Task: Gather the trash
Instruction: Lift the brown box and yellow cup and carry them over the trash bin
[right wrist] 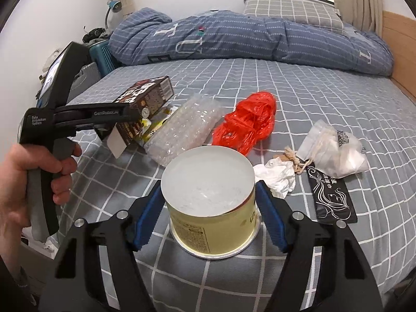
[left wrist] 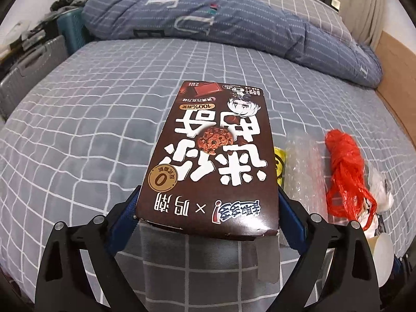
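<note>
My left gripper point(left wrist: 208, 205) is shut on a brown cookie box point(left wrist: 215, 150) and holds it over the bed; the box also shows in the right wrist view point(right wrist: 145, 98), with the left gripper point(right wrist: 122, 119) clamped on its near end. My right gripper point(right wrist: 208, 205) is shut on a yellow tin can point(right wrist: 210, 208) with a white plastic lid, just above the bed. Loose trash lies on the sheet: bubble wrap point(right wrist: 184, 130), a red plastic bag point(right wrist: 249, 119), crumpled white tissue point(right wrist: 278, 174), a black sachet point(right wrist: 332, 195) and a white plastic bag point(right wrist: 335, 150).
The bed has a grey checked sheet point(right wrist: 312, 98). A rolled blue duvet point(right wrist: 247, 39) and a pillow point(right wrist: 293, 10) lie at the far end. A wooden bed side point(right wrist: 400, 52) runs along the right. A grey suitcase point(left wrist: 31, 70) stands left of the bed.
</note>
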